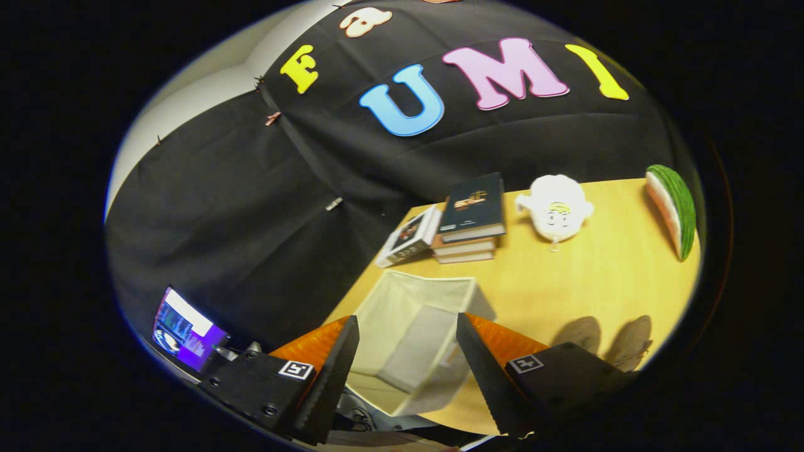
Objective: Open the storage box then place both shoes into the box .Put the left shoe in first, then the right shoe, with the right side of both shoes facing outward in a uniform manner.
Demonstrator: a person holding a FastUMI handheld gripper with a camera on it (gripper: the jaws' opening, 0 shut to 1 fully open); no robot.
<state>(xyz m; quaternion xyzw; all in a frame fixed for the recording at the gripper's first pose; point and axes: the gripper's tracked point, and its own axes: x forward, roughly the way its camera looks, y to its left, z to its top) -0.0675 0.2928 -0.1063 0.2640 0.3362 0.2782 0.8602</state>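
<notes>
Wooden table [603, 276] bearing open storage box [418, 333]; gripper [402, 370] spread wide, empty, over it; shoes [612, 342] at 3 o'clock.

A staged recording booth is showing here: black cloth wall [207, 238] hanging behind a wooden bench [603, 276] carrying stacked books [470, 216] and toys.
</notes>
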